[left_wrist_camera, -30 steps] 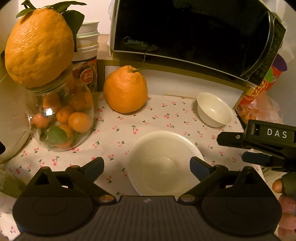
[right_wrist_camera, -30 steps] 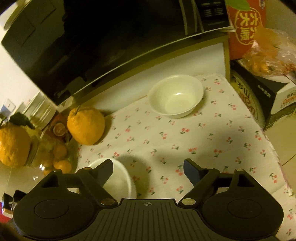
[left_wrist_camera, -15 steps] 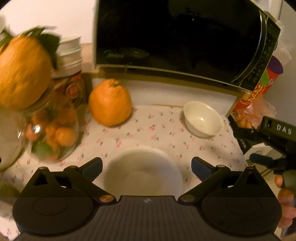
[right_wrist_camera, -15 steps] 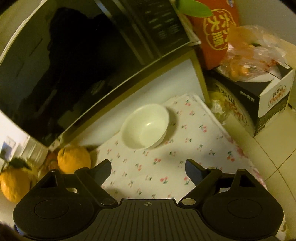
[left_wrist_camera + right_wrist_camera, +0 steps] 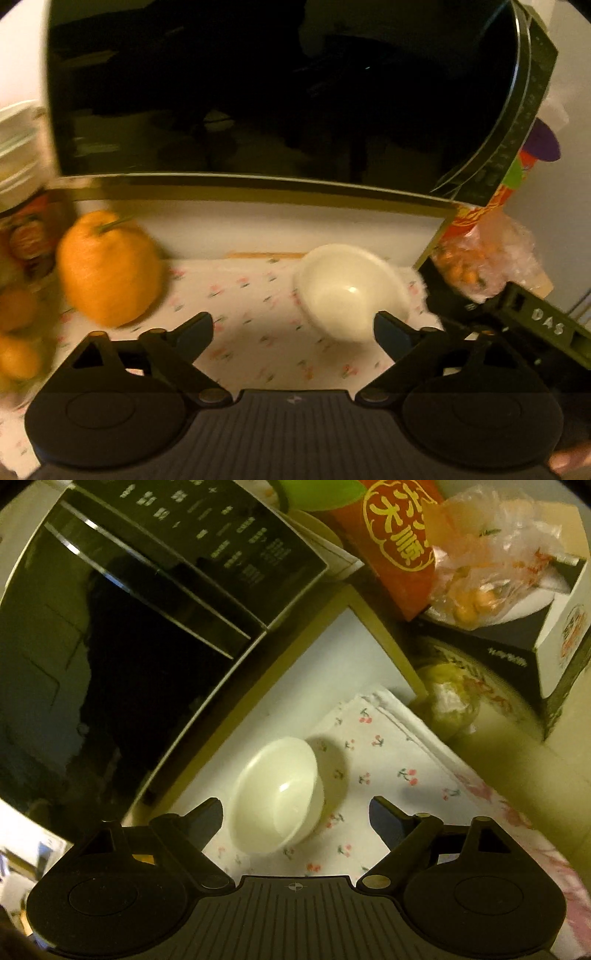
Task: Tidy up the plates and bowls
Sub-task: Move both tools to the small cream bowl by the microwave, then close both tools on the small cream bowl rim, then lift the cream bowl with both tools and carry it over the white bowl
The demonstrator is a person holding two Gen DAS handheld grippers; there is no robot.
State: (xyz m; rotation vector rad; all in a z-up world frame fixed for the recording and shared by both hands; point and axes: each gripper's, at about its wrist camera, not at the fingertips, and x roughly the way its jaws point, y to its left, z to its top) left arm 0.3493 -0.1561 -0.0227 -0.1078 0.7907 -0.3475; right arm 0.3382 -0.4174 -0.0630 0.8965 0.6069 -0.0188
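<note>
**Small white bowl on the cherry-print cloth, both grippers released around it**

The small white bowl sits upright on the cherry-print cloth, near the cloth's back edge and just in front of the white panel below the microwave. Its inside holds nothing that can be seen.

In the right wrist view the bowl lies ahead of the right gripper, toward its left finger. Its jaws are closing, but the pads do not touch the bowl; the bowl's near rim sits roughly level with the fingertips, and whether it is actually between them cannot be told. The gripper grasps nothing.

In the left wrist view the same bowl appears ahead and to the right, with its near side just behind the right fingertip of the left gripper. That gripper's jaws are also closing, with only cloth between them, and it holds nothing. The right gripper's body, marked DAS, shows at that view's right edge.

A large orange citrus fruit with a stem stands on the cloth to the left, well apart from the bowl. Further left a glass jar of small oranges is blurred at the edge.

To the right of the cloth stand a red-orange carton, a clear bag of small orange fruit and a dark box.
</note>
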